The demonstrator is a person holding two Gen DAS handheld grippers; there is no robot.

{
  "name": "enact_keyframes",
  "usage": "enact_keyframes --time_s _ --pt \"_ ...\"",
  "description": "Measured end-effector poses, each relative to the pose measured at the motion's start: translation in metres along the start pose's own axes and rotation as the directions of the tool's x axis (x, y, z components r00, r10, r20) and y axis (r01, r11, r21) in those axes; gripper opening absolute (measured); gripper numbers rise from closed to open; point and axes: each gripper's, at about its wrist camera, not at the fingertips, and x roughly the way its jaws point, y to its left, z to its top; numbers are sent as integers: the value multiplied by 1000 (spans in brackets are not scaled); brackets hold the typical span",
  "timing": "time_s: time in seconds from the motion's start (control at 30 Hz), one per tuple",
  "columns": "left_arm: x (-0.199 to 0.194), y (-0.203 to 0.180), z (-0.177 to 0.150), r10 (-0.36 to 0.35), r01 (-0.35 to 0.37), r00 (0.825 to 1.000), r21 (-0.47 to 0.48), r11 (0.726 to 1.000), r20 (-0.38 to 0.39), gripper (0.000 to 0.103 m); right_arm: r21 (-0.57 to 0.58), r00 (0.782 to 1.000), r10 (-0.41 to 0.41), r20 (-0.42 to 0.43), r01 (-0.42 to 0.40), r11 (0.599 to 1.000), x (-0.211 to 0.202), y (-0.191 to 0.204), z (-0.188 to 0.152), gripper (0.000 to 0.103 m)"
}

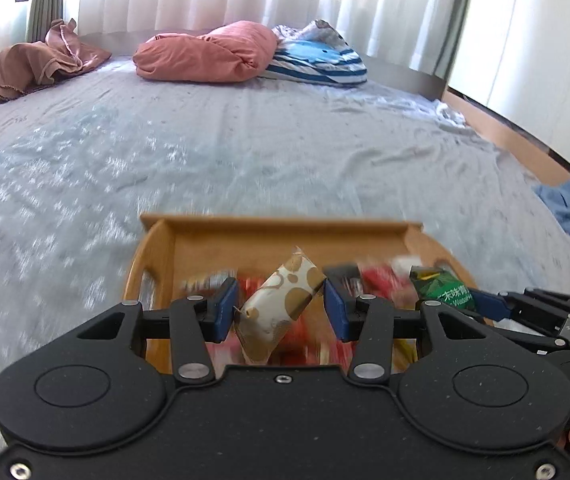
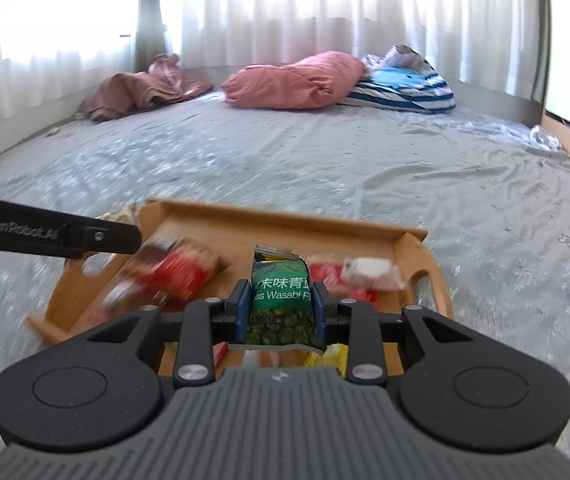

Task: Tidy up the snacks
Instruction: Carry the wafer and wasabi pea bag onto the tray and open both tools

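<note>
The snacks sit in a wooden tray on the bed, and two have been taken up over it. The green wasabi-pea packet is upright between the blue pads of the right gripper, both pads pressed flat against its sides; the jaws stand narrow and have hold of it across its width. The grip is taken mid-body, probably so the pouch hangs straight and does not fold.

The cream wrapper with gold spots lies tilted between the pads of the left gripper. Its lower end touches the left pad and its upper corner reaches the right pad; the jaws stand about half open. The packet appears pinched corner to corner, a slanted hold, and by my judgement the less secure of the two.

Remaining in the tray are red packets on the left side, a red and white packet on the right, and yellow wrappers at the near edge. The tray and its contents are blurred; finer detail cannot be read.

Both grippers hang side by side above the tray, the left gripper's arm crossing the right camera's view. The bed sheet around the tray is bare; a pink pillow and striped bedding lie well apart at the far end.
</note>
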Motion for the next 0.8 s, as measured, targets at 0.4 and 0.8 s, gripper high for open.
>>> enact_keyframes --time_s 0.4,0.8 --pt "112 0 27 126 -127 988 -8 992 -90 44 108 994 -62 -91 72 992 101 -33 40 36" --pt "147 4 21 146 -146 982 10 989 -117 43 119 988 -64 -140 81 990 141 -34 32 36"
